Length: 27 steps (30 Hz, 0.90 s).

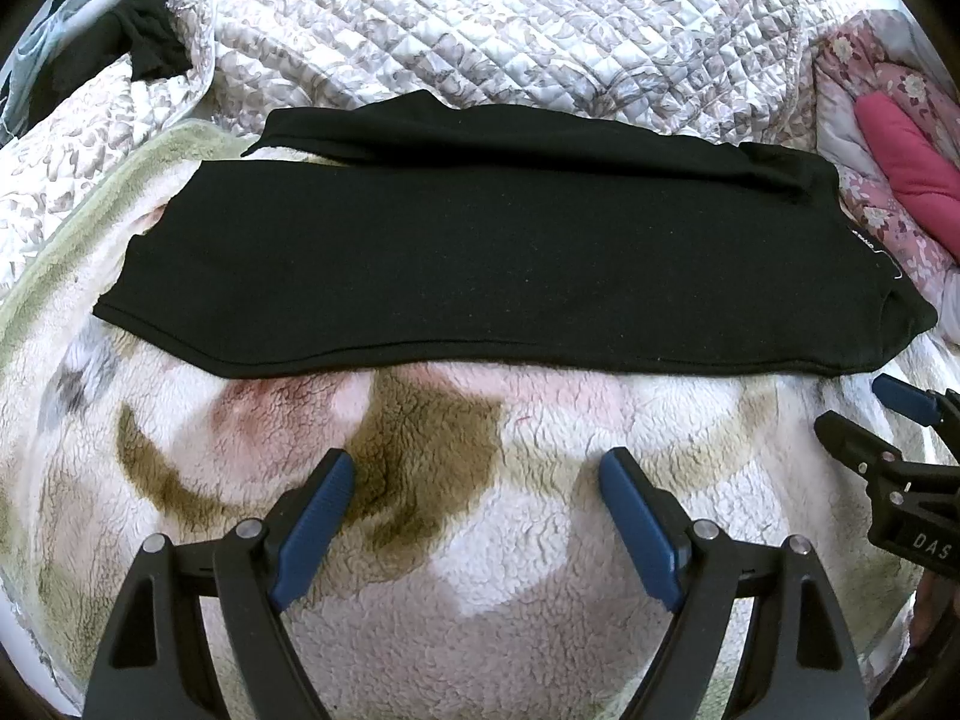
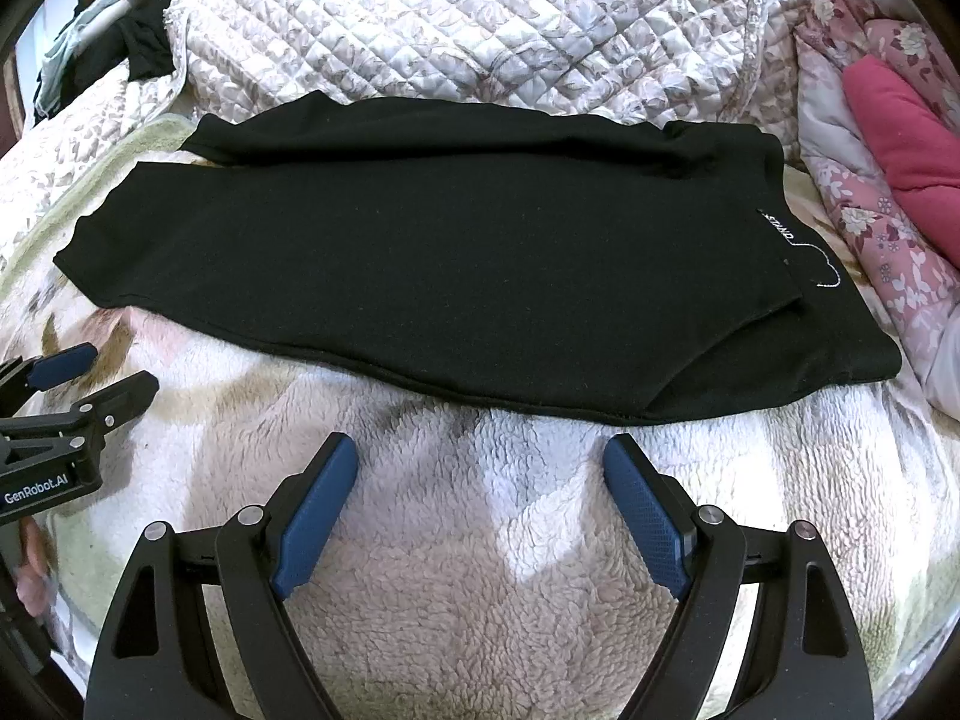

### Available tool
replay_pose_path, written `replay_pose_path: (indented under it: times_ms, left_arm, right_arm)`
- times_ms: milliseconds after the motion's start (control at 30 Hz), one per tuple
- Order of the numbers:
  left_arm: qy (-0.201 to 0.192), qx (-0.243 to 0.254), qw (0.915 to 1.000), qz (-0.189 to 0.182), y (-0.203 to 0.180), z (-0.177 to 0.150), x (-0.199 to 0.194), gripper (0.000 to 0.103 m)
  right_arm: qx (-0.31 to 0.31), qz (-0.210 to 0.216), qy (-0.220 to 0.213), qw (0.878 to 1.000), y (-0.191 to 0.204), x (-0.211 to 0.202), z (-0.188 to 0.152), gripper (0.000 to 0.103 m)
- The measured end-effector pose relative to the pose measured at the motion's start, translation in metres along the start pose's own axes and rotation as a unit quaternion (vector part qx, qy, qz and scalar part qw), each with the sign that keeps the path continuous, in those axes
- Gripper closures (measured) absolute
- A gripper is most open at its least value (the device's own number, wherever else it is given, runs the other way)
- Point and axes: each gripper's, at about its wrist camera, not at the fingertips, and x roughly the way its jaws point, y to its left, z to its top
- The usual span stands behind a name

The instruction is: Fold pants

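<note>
Black pants (image 1: 480, 252) lie flat on a fleece blanket, folded lengthwise with one leg over the other, waistband to the right. They also show in the right wrist view (image 2: 432, 276). My left gripper (image 1: 477, 468) is open and empty above the blanket, just short of the pants' near edge. My right gripper (image 2: 480, 456) is open and empty, also just short of the near edge. The right gripper shows at the right edge of the left wrist view (image 1: 864, 414). The left gripper shows at the left edge of the right wrist view (image 2: 114, 369).
The patterned fleece blanket (image 1: 456, 588) covers the bed. A quilted floral bedspread (image 1: 480, 24) lies bunched behind the pants. Pink floral bedding with a magenta cloth (image 1: 900, 150) sits at the right. Dark clothes (image 1: 138, 36) hang at the far left.
</note>
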Motion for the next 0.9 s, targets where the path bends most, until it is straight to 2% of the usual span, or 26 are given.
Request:
replay_pose_path:
  times_ms: [900]
  left_arm:
    - [-0.005,0.007,1.0,0.004,0.0011,-0.0004,0.0011,0.016]
  right_arm:
    - [-0.001,-0.001,0.001,1.0,0.0009,0.0002,-0.0001,0.019]
